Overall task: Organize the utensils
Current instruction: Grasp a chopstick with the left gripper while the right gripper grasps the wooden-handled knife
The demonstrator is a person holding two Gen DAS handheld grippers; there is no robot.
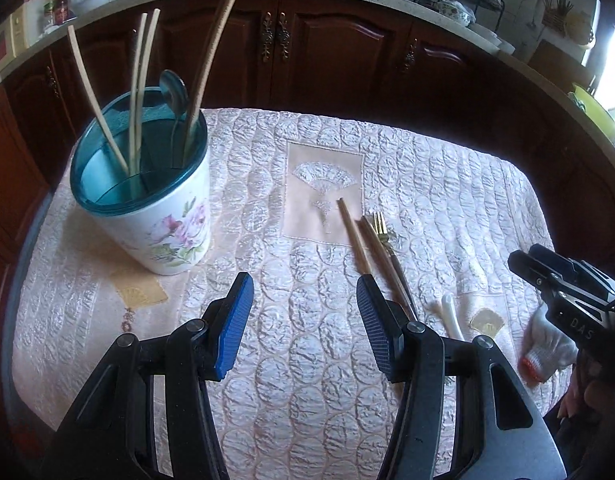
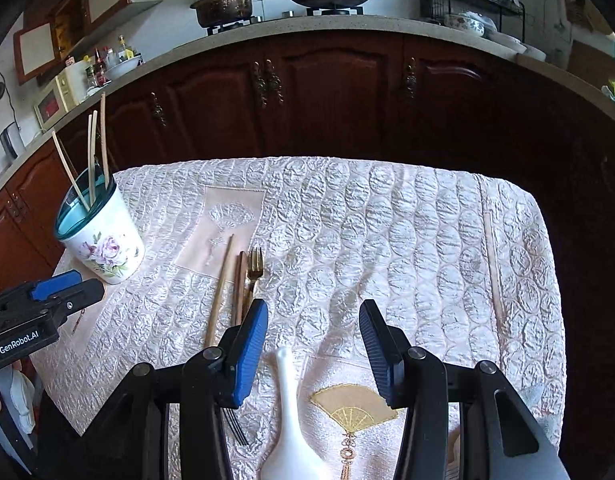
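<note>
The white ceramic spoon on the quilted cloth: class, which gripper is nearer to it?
Right. The right gripper hovers open directly over the white spoon, whose handle points up between its fingers. The left gripper, also open, sits off to the spoon's left, nearer the cup.

The surface [image 2: 407,240], under a quilted pink cloth, carries a floral holder [image 1: 163,216] far left, chopsticks [image 1: 353,236] beside a gold fork [image 1: 381,228] mid-surface, and a white spoon [image 2: 291,420] nearest.

There were one holder cup [image 1: 155,200], two loose chopsticks [image 1: 355,240], one gold fork [image 2: 254,268], one white spoon [image 2: 291,420], and two tools [image 1: 305,320].
</note>
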